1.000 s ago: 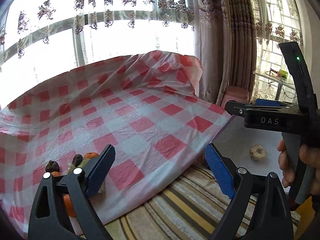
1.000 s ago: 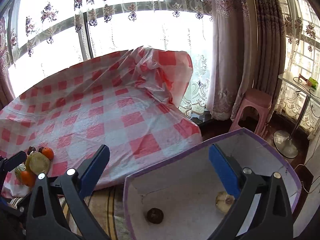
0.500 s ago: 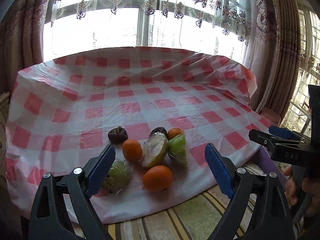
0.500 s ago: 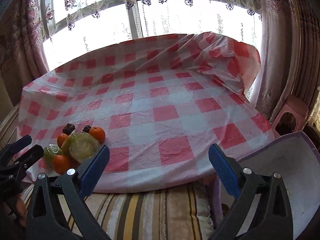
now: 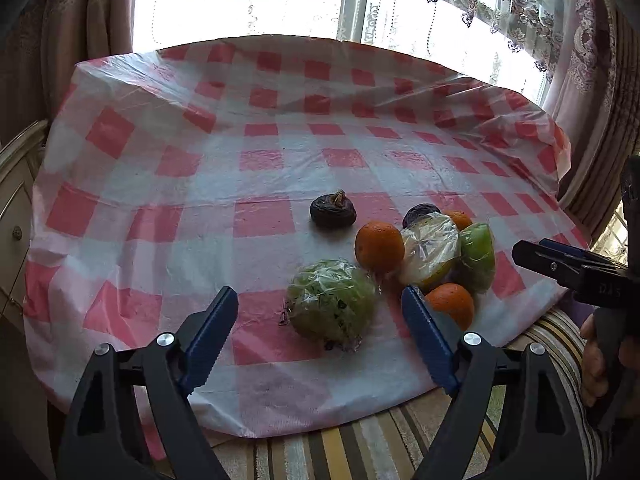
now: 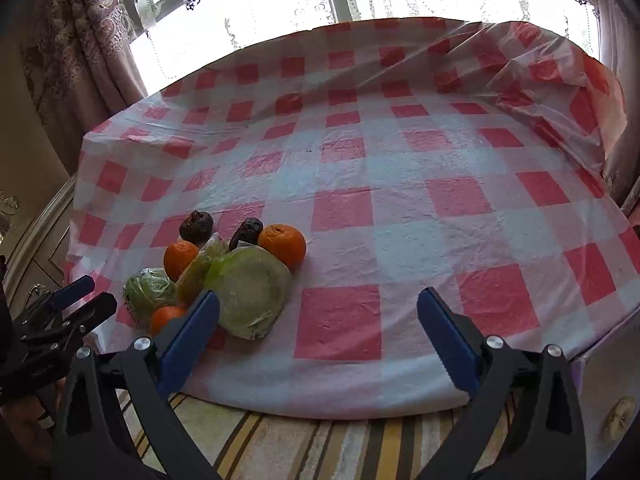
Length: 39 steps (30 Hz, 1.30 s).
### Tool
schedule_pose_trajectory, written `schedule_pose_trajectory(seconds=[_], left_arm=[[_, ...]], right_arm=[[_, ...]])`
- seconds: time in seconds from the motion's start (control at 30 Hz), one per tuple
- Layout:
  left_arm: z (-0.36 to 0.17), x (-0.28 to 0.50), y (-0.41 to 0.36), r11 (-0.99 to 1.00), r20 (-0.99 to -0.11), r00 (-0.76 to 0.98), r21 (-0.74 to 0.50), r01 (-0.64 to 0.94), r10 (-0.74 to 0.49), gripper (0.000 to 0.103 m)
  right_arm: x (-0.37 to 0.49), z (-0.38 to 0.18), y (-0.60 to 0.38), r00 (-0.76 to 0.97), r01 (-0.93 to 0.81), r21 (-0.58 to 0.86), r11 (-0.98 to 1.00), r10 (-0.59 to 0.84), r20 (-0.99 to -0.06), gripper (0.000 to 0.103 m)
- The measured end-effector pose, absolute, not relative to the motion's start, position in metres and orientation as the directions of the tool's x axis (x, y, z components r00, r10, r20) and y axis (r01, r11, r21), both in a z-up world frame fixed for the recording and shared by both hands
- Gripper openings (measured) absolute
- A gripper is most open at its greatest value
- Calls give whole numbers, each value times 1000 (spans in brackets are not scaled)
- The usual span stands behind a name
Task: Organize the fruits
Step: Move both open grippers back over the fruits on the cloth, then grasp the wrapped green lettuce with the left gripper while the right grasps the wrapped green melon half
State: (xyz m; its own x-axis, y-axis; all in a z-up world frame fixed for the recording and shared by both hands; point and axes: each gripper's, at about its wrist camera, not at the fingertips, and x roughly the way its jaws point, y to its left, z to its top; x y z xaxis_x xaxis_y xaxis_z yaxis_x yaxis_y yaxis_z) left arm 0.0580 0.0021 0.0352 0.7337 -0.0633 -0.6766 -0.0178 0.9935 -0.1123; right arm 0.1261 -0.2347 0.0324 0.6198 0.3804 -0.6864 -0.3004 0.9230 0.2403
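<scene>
A pile of fruit lies near the front edge of the red-checked tablecloth (image 5: pixel 260 160). It holds a wrapped green fruit (image 5: pixel 332 300), several oranges (image 5: pixel 379 246), a wrapped pale fruit (image 5: pixel 430 248), a wrapped green piece (image 5: pixel 476 256) and two dark fruits (image 5: pixel 333 210). My left gripper (image 5: pixel 320 340) is open and empty, just in front of the wrapped green fruit. My right gripper (image 6: pixel 318 336) is open and empty, to the right of the pile (image 6: pixel 248 292). The right gripper also shows at the right edge of the left wrist view (image 5: pixel 568 264).
A striped cloth (image 6: pixel 280 440) lies under the table's front edge. A white box with a purple rim (image 6: pixel 600 380) stands low at the right, with a pale fruit (image 6: pixel 618 418) in it. Curtains (image 6: pixel 72 40) and a window are behind the table. A cabinet (image 5: pixel 16 220) stands at the left.
Both grippers have swung left, from the box toward the fruit pile. The left gripper has closed in on the wrapped green fruit. Both stayed open.
</scene>
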Motion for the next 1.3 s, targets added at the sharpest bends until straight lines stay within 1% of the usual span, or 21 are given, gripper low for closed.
schedule_pose_trajectory(seconds=[0.1,0.33,0.53,0.7,0.87,0.97,1.13,1.23,1.3], left_arm=[[28,65,2,993,-700,710,-116,-3,-80,80],[18,78,4,995,-732,677,-103,-1,-75,80],[13,85,3,997,-741,669,-73,2,-55,80],[11,87,0,998,-740,671,-56,12,-49,81],[10,87,-2,999,-738,674,-43,17,-44,81],[9,87,-4,999,-740,671,-36,21,-41,80],[7,87,-8,999,-739,673,-14,30,-30,77],[5,87,-11,999,-743,668,-9,45,-37,72],[4,87,-13,998,-742,669,-9,58,-45,66]], right_arm=[[135,28,-224,595,-320,245,915,395,-700,99],[148,22,-210,553,-356,275,893,438,-709,99],[155,16,-198,513,-385,282,879,458,-726,98],[158,9,-185,483,-403,258,878,444,-755,87],[155,9,-182,496,-399,231,887,421,-760,87],[151,12,-178,527,-390,173,904,373,-764,91],[144,15,-170,573,-371,72,926,289,-767,95],[143,16,-168,584,-365,47,930,269,-766,95],[143,17,-169,583,-363,52,930,270,-766,95]])
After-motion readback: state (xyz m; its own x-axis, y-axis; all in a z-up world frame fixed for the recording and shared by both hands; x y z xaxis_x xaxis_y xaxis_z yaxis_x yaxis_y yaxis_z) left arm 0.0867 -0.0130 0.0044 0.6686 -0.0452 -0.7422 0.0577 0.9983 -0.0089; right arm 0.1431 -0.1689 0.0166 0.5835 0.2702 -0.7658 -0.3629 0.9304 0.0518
